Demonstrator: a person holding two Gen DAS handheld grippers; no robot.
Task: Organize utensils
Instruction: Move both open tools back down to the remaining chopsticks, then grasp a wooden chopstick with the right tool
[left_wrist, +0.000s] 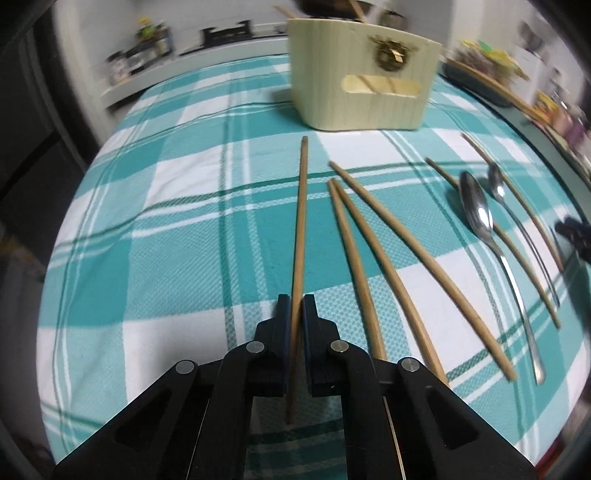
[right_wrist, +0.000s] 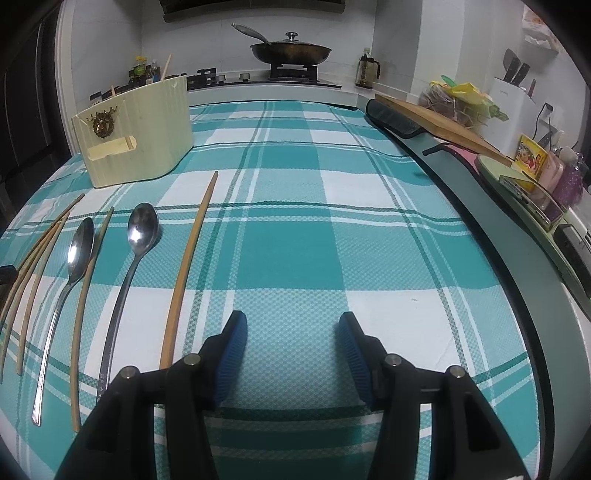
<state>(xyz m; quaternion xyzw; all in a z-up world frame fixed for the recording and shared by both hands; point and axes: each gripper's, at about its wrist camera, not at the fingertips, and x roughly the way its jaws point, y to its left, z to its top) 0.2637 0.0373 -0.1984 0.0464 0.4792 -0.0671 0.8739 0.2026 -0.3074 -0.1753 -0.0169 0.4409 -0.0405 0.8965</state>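
Left wrist view: my left gripper (left_wrist: 294, 310) is clamped on one chopstick (left_wrist: 300, 236), its tip pointing toward the wooden holder (left_wrist: 354, 77) at the far side of the checked tablecloth (left_wrist: 166, 221). To the right lie two loose chopsticks (left_wrist: 388, 266), then two spoons (left_wrist: 480, 218) with two more chopsticks beside them, all flat on the cloth.

Right wrist view: my right gripper (right_wrist: 293, 332) hangs over bare cloth (right_wrist: 332, 240), fingers spread wide, holding nothing. Nearest chopstick (right_wrist: 188, 266) lies just left of it; further left, two spoons (right_wrist: 138, 236) and more chopsticks. The holder (right_wrist: 144, 136) stands near the far left corner. Behind, a lidded pan (right_wrist: 291, 51) on the stove.
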